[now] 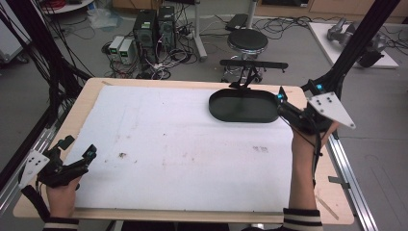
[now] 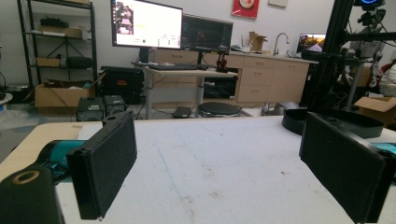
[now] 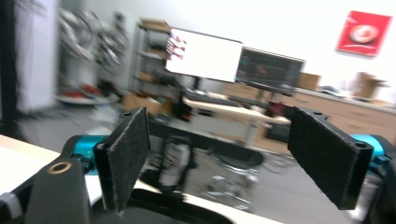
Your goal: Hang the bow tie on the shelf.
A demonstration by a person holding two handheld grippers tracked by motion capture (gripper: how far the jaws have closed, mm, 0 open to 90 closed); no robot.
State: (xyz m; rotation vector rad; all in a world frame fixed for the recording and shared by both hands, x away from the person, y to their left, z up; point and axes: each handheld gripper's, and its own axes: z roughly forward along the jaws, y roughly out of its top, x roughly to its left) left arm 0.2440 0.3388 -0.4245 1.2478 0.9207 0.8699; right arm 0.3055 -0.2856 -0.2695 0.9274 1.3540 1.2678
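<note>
Black oval plastic tray [image 1: 243, 106] sits far right on white table mat [image 1: 183, 149]. Right gripper [image 1: 280, 98] raised at its right rim, jaws apart, empty. Left gripper [image 1: 82, 155] low near-left, jaws spread, empty.

even indoor light | soft shadows | right gripper view motion-blurred | others sharp

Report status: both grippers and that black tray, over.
Left gripper open, low at near-left table edge. Right gripper open, at black tray's right rim. Tray looks empty.
</note>
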